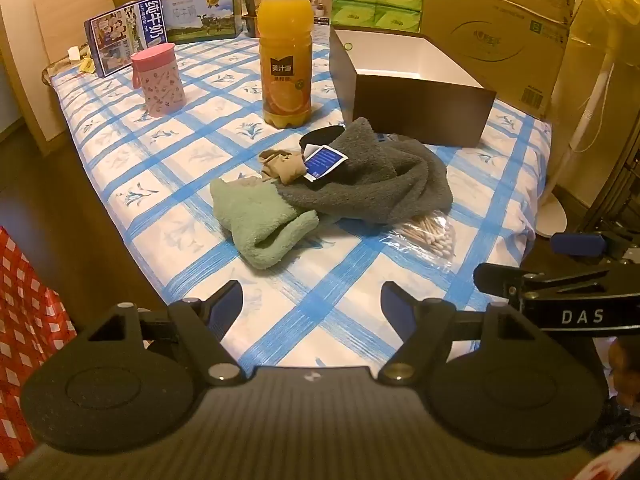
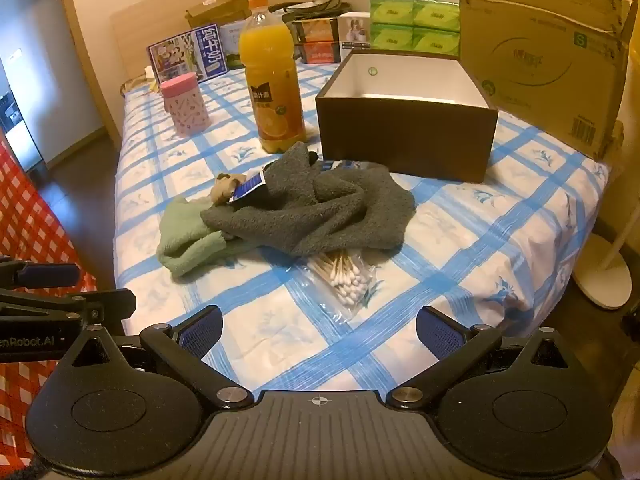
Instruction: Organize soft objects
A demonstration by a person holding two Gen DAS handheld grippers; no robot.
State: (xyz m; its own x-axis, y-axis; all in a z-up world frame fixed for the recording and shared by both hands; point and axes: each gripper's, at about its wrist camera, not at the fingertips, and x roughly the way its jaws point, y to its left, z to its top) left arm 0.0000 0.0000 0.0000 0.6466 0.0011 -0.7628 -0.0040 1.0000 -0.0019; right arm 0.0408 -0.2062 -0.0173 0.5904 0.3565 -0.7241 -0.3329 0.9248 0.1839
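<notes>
A pile of soft things lies mid-table on the blue-checked cloth: a dark grey fuzzy towel (image 1: 380, 176) (image 2: 320, 212), a light green towel (image 1: 256, 216) (image 2: 188, 236) at its left, and a small beige cloth (image 1: 280, 164) (image 2: 226, 186) beside a blue-labelled black item (image 1: 322, 160) (image 2: 248, 186). A dark box (image 1: 416, 108) (image 2: 404, 140), white inside, stands open behind the pile. My left gripper (image 1: 312, 304) hovers open near the table's front edge, short of the green towel. My right gripper (image 2: 320, 332) is open too, just short of a bag of cotton swabs (image 2: 344, 276) (image 1: 432, 234).
An orange juice bottle (image 1: 285, 48) (image 2: 272, 76) and a pink lidded cup (image 1: 158, 78) (image 2: 185, 104) stand behind the pile. Milk cartons, green tissue packs (image 1: 376, 0) and a large cardboard box (image 1: 500, 28) (image 2: 540, 48) line the back. A red checked bag (image 1: 24, 320) hangs left of the table.
</notes>
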